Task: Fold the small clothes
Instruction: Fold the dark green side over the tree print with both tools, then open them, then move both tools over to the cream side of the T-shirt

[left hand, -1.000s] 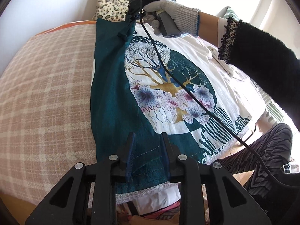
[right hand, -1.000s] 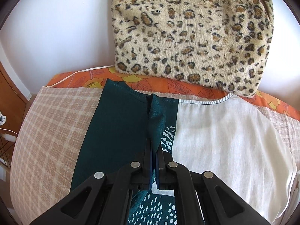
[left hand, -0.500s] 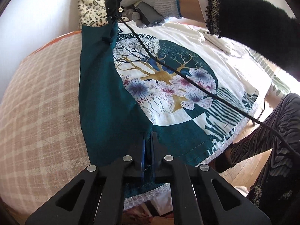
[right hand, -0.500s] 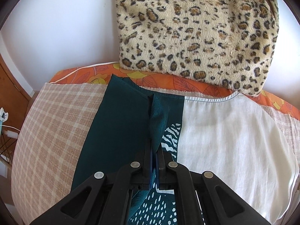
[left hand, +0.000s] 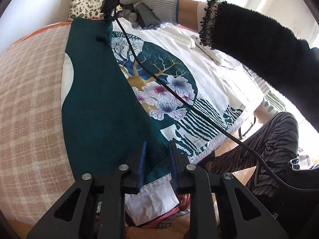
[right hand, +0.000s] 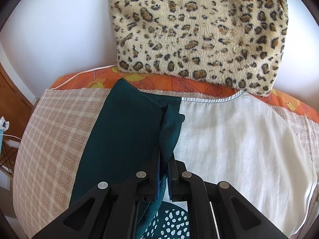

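A white top with a teal tree-and-flower print (left hand: 169, 83) lies flat on a checked beige cover (left hand: 30, 99). Its teal side panel (left hand: 99, 103) is folded over the print. My left gripper (left hand: 157, 149) is open, its fingers straddling the teal hem at the near edge. My right gripper (right hand: 163, 153) is shut on a pinch of the teal fabric (right hand: 169, 127) near the neckline; it also shows in the left wrist view (left hand: 108, 20), held by a gloved hand. The white part of the top (right hand: 239, 139) spreads to the right.
A leopard-print cushion (right hand: 199, 29) stands against the white wall behind the top. An orange floral sheet edge (right hand: 159, 81) runs under it. A black cable (left hand: 179, 99) crosses the top. The person's striped trousers (left hand: 269, 139) are at the right, beyond the bed edge.
My left gripper, shut on the teal hem half a second ago, has opened. The teal panel has been folded further over the print. My right gripper still holds its pinch.
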Available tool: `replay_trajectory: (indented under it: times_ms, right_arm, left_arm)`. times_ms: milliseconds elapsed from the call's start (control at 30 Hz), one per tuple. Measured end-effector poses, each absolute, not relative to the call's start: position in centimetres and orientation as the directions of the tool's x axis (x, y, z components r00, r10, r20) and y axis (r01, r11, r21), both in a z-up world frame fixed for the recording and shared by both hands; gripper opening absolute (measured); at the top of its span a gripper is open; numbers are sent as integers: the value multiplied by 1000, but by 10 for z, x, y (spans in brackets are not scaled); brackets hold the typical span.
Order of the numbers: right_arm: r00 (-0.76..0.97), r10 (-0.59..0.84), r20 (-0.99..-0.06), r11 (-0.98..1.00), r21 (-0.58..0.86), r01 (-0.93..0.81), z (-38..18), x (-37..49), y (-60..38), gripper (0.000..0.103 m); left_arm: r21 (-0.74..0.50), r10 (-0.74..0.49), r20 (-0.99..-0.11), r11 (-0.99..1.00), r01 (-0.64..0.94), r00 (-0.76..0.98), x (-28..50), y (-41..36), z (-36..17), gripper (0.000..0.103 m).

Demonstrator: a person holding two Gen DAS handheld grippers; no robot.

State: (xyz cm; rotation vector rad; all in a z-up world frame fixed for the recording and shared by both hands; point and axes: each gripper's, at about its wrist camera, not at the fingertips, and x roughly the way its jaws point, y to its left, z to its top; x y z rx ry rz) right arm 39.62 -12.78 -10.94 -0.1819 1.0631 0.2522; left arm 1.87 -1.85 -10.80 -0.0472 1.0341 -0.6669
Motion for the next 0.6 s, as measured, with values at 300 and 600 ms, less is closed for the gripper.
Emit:
replay_trajectory:
  times_ms: [300, 600]
  right_arm:
    - [566, -14, -824, 958, -173, -228, -88, 378, -156, 39]
    - [522, 176, -834, 893, -89, -442, -88, 332, -128, 39]
  left_arm:
    - [-373, -558, -716, 814, 445, 420, 15, 15, -85, 28]
    - [-322, -376, -711, 925, 201, 594, 40, 88, -70, 28]
